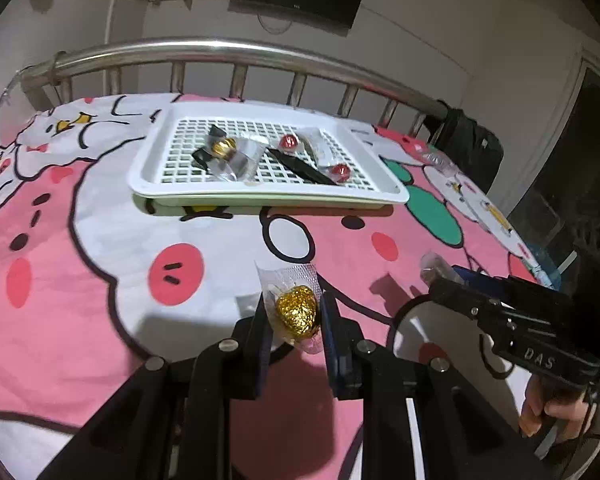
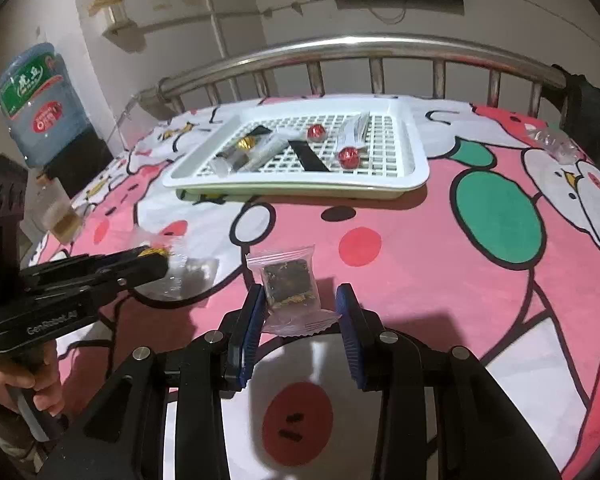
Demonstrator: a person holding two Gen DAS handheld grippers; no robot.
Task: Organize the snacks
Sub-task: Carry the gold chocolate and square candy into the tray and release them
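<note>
My left gripper (image 1: 294,300) is shut on a gold foil candy (image 1: 296,312) in a clear wrapper, held above the pink bedspread. It also shows in the right wrist view as my left gripper (image 2: 156,258), held by a hand. My right gripper (image 2: 300,290) is shut on a clear packet with a dark square snack (image 2: 288,284), whose crimped edge spans the blue pads. Farther back lies a white lattice tray (image 1: 260,196) (image 2: 300,186). In it are a gold candy (image 1: 224,146), two red foil balls (image 1: 289,142) (image 1: 341,171) and black and clear packets.
A steel bed rail (image 1: 220,50) runs behind the tray. A loose clear wrapper (image 2: 556,144) lies on the bedspread at the far right. A blue water jug (image 2: 32,96) and a glass jar (image 2: 60,216) stand off the bed's left side. A black bag (image 1: 472,148) hangs at the rail's right end.
</note>
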